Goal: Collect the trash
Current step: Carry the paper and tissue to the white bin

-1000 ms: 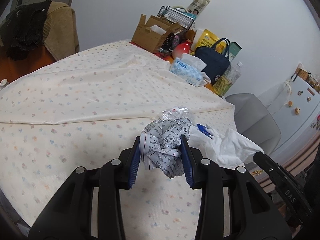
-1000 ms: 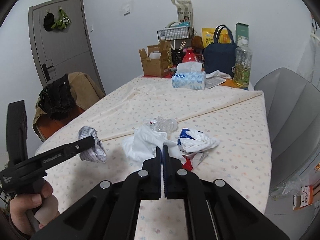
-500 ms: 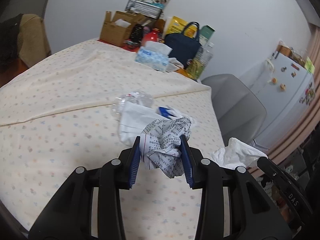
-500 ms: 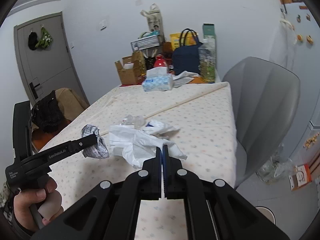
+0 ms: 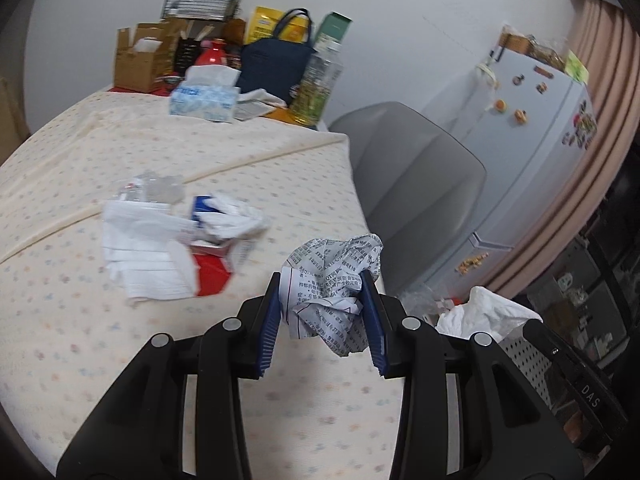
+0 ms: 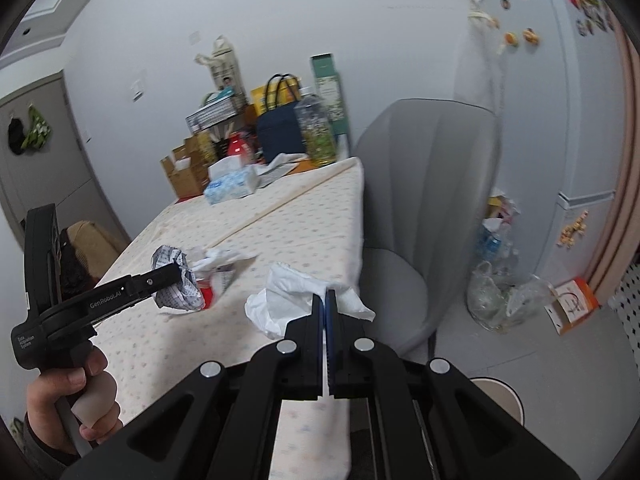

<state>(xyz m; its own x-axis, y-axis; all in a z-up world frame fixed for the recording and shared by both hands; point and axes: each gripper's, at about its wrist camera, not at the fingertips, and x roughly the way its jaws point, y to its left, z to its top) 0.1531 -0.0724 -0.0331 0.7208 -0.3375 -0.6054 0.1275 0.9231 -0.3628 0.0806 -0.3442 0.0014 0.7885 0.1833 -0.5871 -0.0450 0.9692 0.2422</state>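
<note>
My left gripper (image 5: 324, 304) is shut on a crumpled ball of printed paper (image 5: 332, 280), held over the table's right part; the right wrist view shows the same paper ball (image 6: 176, 280) at the left. My right gripper (image 6: 324, 300) is shut on a crumpled white tissue (image 6: 296, 296), carried above the table's right edge; that tissue (image 5: 480, 312) also shows at the lower right of the left wrist view. On the flowered tablecloth (image 5: 120, 340) lie more trash: a white folded sheet (image 5: 144, 252), a red and white wrapper (image 5: 212, 272), a blue and white bag (image 5: 228, 216) and clear plastic (image 5: 152, 188).
A grey chair (image 6: 424, 200) stands by the table's right edge. Clear bags of trash (image 6: 504, 292) sit on the floor near a white fridge (image 6: 560, 80). A tissue box (image 5: 204, 100), cardboard box (image 5: 136, 60), dark bag (image 5: 276, 64) and bottle (image 5: 316, 84) crowd the table's far end. A round bin rim (image 6: 496, 396) shows below.
Both grippers have swung to the right across the table, each keeping its hold. The view now takes in the chair, fridge and floor; the pile of trash has slid to the left.
</note>
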